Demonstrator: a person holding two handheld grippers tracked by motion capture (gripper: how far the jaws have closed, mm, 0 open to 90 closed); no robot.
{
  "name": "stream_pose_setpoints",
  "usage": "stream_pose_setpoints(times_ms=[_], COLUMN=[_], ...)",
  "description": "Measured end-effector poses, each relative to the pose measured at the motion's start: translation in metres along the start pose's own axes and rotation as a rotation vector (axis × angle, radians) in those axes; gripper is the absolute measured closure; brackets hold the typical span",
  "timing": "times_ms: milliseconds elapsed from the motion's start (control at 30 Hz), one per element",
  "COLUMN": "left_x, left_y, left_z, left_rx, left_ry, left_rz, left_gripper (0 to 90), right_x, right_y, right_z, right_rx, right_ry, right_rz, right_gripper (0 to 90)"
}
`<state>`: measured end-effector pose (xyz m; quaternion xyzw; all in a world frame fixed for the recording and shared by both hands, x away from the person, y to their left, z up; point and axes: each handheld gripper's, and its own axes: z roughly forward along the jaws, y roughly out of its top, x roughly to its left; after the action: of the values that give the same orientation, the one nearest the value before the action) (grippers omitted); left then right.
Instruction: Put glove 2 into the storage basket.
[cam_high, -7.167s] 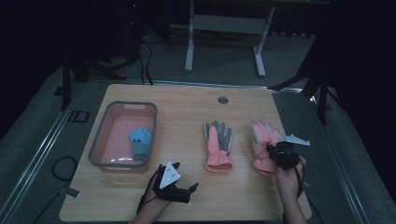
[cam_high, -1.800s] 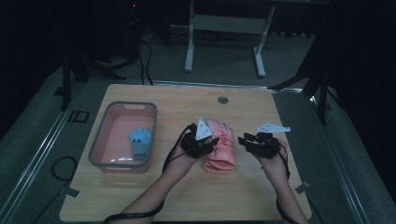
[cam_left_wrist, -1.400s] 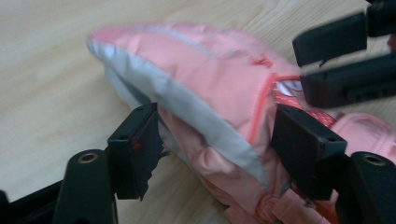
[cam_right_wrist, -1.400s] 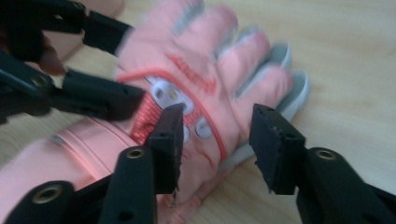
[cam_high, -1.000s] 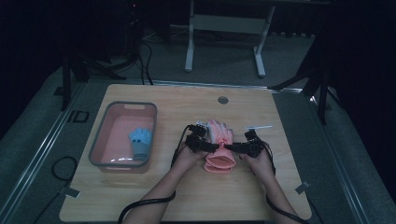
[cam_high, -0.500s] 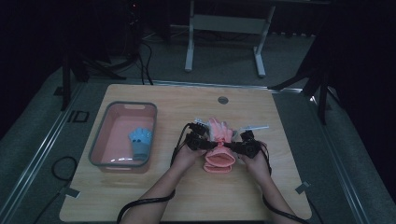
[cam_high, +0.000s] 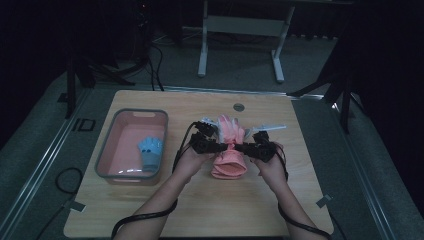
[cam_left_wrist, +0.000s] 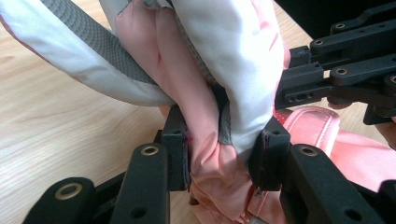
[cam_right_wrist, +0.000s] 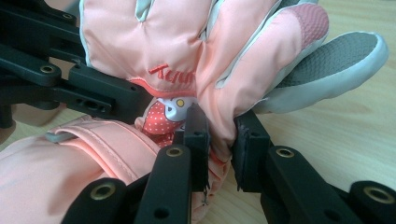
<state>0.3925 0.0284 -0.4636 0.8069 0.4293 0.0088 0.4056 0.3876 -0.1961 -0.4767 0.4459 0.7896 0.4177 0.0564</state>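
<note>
Two pink gloves (cam_high: 229, 159) with grey palms lie stacked at the table's middle, fingers pointing away. My left gripper (cam_high: 219, 147) comes in from the left, my right gripper (cam_high: 242, 148) from the right. They meet at the gloves' wrist. In the left gripper view the left gripper (cam_left_wrist: 223, 144) is shut on bunched pink glove fabric (cam_left_wrist: 205, 154). In the right gripper view the right gripper (cam_right_wrist: 220, 133) is shut on the upper pink glove (cam_right_wrist: 159, 42), beside a cartoon print. The glove fingers are raised off the wood.
A grey-rimmed pink tray (cam_high: 131, 111) stands at the left with a small blue glove (cam_high: 150, 151) inside. A round grommet (cam_high: 238, 107) sits near the table's far edge. Cables trail from both grippers toward the front edge.
The two gloves, once apart, now lie stacked. Both grippers have closed in from either side and pinched the gloves at the wrist, bunching them and lifting the fingers.
</note>
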Motion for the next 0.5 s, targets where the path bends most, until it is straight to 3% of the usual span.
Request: stream_pose_setpoints(times_ms=[500], left_x=[0.019], left_y=[0.013], left_z=[-0.067], left_rx=[-0.038], left_ry=[0.034], left_rz=[-0.002], left_gripper=[64.6], right_x=[0.048], right_y=[0.052], right_z=[0.002], right_rx=[-0.012], right_ry=[0.026], right_rz=[-0.058], right_gripper=[77.5])
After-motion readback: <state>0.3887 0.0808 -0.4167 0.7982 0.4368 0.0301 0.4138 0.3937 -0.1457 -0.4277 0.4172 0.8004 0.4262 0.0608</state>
